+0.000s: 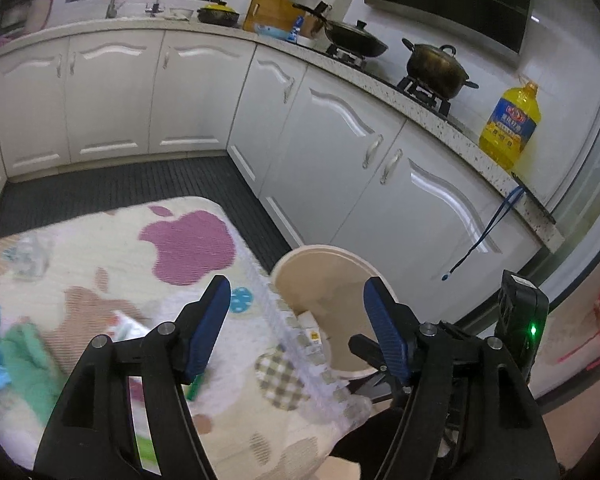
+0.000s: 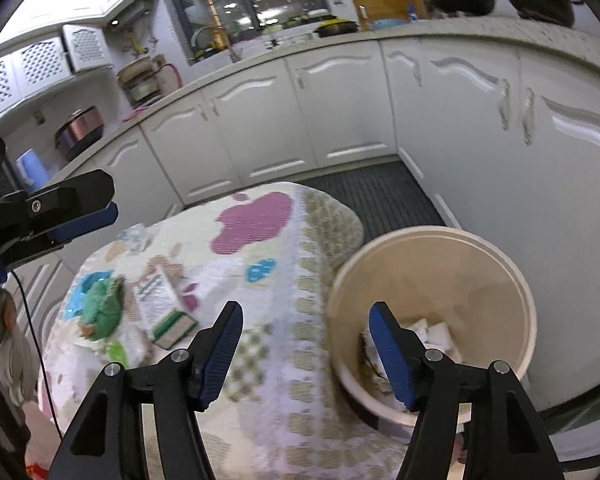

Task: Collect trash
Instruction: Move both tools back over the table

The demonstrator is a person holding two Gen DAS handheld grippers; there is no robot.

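Observation:
A beige round bin (image 2: pixel 432 256) stands on the floor beside a low table under a patterned cloth (image 2: pixel 268 240); white paper scraps (image 2: pixel 436 332) lie inside it. My right gripper (image 2: pixel 306 312) hangs open over the table's edge and the bin's rim, with nothing between its blue pads. On the cloth lie a green-and-white carton (image 2: pixel 164 304), a green crumpled cloth (image 2: pixel 104 308) and a clear plastic wrapper (image 2: pixel 134 238). My left gripper (image 1: pixel 298 288) is open and empty above the cloth (image 1: pixel 180 240), next to the bin (image 1: pixel 328 276). It also shows in the right wrist view, at the left edge (image 2: pixel 60 212).
White cabinets (image 1: pixel 340 140) run along two walls, with a dark ribbed floor mat (image 1: pixel 120 184) in front. On the counter stand a wok (image 1: pixel 352 36), a dark pot (image 1: pixel 436 66) and a yellow oil bottle (image 1: pixel 510 124). A blue cord (image 1: pixel 488 232) hangs off the counter's edge.

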